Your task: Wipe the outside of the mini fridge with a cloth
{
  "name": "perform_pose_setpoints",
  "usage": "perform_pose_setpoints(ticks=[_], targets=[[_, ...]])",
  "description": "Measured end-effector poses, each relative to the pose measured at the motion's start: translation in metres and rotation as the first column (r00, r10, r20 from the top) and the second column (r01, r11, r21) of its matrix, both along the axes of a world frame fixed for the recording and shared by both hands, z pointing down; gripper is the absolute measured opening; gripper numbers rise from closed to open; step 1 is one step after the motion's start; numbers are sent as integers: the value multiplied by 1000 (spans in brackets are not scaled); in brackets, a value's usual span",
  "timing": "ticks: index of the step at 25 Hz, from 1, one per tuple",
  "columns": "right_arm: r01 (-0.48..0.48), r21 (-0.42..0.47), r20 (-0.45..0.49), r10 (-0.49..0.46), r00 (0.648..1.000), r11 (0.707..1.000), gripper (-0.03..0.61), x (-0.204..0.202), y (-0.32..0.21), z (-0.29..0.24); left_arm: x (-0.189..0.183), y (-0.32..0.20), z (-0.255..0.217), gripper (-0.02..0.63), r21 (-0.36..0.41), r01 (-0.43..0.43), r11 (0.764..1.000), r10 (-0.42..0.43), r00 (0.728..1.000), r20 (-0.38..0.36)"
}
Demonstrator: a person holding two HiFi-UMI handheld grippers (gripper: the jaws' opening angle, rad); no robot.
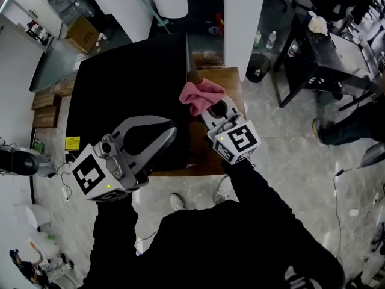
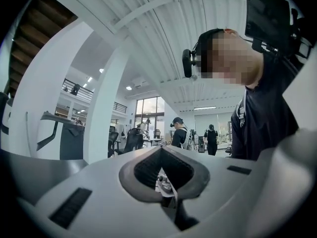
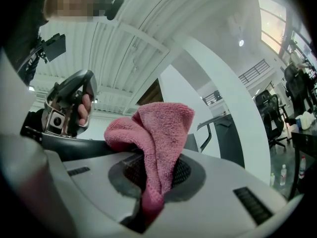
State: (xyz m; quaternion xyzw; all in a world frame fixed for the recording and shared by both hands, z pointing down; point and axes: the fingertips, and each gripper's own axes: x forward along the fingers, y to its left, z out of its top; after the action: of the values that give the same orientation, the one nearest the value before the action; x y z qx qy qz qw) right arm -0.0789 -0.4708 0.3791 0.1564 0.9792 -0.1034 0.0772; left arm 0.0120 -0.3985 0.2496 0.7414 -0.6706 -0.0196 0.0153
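The mini fridge is a black box seen from above, beside a wooden table. A crumpled pink cloth hangs over the fridge's right edge, and my right gripper is shut on it. In the right gripper view the cloth stands up out of the shut jaws, which point up toward the ceiling. My left gripper is held over the fridge's front right part, shut and holding nothing. The left gripper view also points up, its jaws together.
A white pillar stands behind the table, with a black bin next to it. A black desk and a person's legs are at the right. A cardboard box sits at the back left. Cables lie on the floor.
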Motion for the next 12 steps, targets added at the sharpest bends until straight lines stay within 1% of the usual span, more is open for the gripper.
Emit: perform_pose_setpoints(ticks=[5,10,12], targets=[[-29,11,3,29,1000,1000,49,-43,-20,-2,-17,-5,1,6,-6,41,999,-40,999,36],[-50,12,5,50,999,999,49,-78,-40,-1,-27,-14,-4,6,12,65,998,-66,997,29],[-57,13,0,57,998,998,48,-91,-46,1,-32,-13,0,6,-8,86,996,-85,995,42]])
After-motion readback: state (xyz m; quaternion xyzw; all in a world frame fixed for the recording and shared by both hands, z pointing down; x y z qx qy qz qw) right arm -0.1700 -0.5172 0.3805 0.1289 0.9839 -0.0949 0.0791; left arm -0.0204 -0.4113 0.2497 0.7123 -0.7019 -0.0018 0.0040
